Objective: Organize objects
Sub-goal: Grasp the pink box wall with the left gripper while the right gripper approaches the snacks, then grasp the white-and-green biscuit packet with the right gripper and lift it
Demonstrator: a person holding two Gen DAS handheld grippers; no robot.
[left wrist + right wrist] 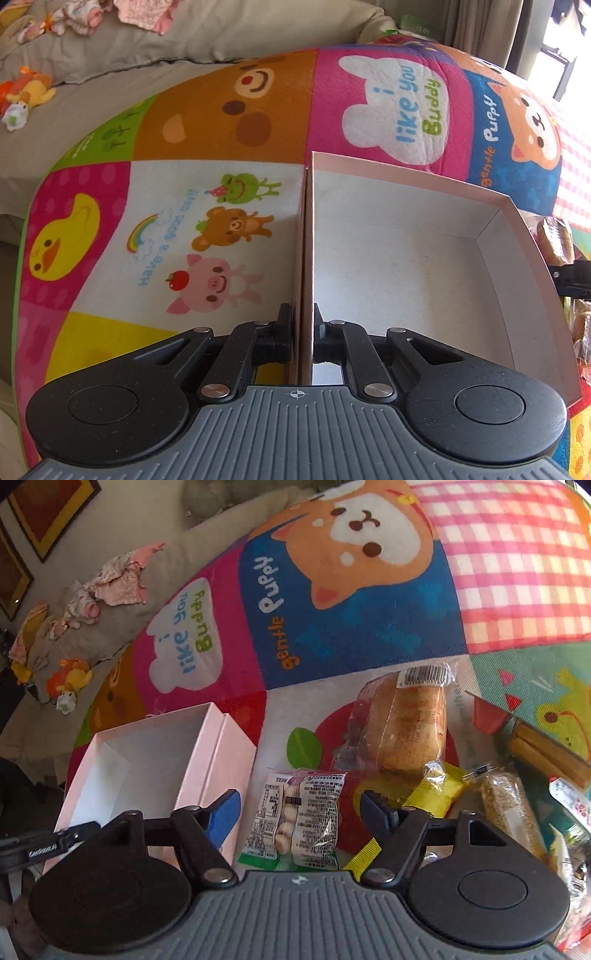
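Left tool clamps the near wall of the pink cardboard box, one finger outside, one inside; we see its pale interior bare and its far rim open toward the cartoon-printed play mat. Our right tool hangs with fingers apart above a clear packet of small round snacks, which lies flat between them, just beside the box's outer wall. Ahead of it, a wrapped bread loaf in crinkled plastic; at right, a yellow sachet and a seeded bar crowd the mat.
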